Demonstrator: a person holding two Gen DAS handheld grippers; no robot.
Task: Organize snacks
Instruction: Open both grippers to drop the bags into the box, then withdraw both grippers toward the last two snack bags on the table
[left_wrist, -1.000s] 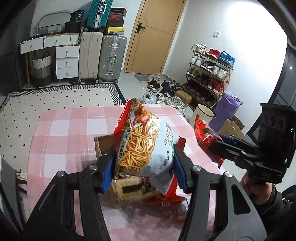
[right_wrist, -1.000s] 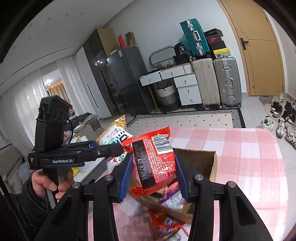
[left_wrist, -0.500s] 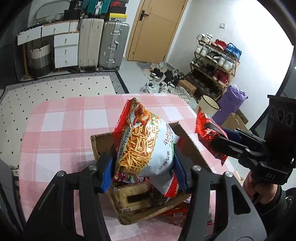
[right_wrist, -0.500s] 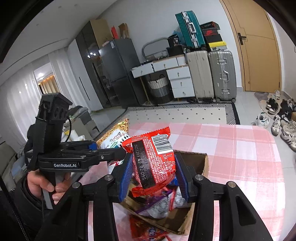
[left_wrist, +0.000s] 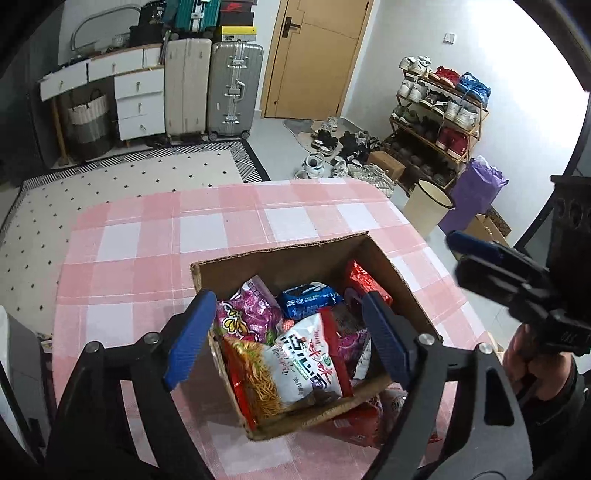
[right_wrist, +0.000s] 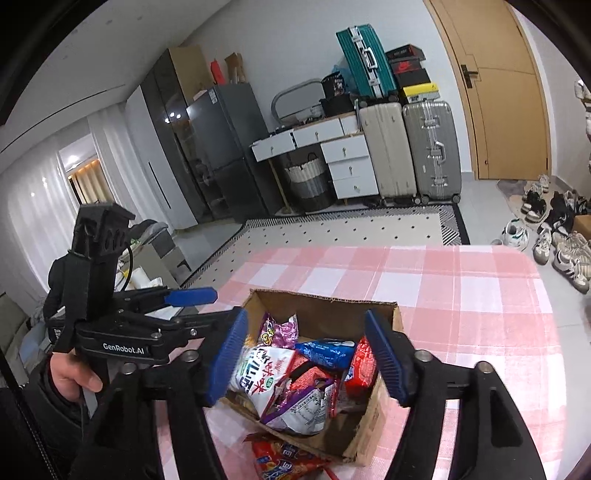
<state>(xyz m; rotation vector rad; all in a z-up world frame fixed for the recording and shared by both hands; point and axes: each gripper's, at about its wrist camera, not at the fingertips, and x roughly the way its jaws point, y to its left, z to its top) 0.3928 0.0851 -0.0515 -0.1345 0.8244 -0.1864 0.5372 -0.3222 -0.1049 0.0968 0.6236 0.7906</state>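
Both bags have left the jaws since the earlier frames: the noodle bag (left_wrist: 295, 365) now lies in the near left of the box (left_wrist: 280, 258), and a red bag (left_wrist: 365, 280) that may be the one the right hand carried sits at the far right, though it is half hidden. The left gripper (left_wrist: 286, 338) and the right gripper (right_wrist: 306, 356) have just been opening; their jaws stand apart over the box, pressing on nothing. The box sits on the pink checked table (left_wrist: 147, 240), crowded with a purple bag (left_wrist: 247, 314) and a blue pack (left_wrist: 308, 297). These bags look light, puffy and slick, with brittle contents, so a gentle pinch on a crimped end seal seems the safest hold. The right view shows another red bag (right_wrist: 284, 461) on the cloth near the box; the left view shows only its edge. The left view alone shows the noodle print.
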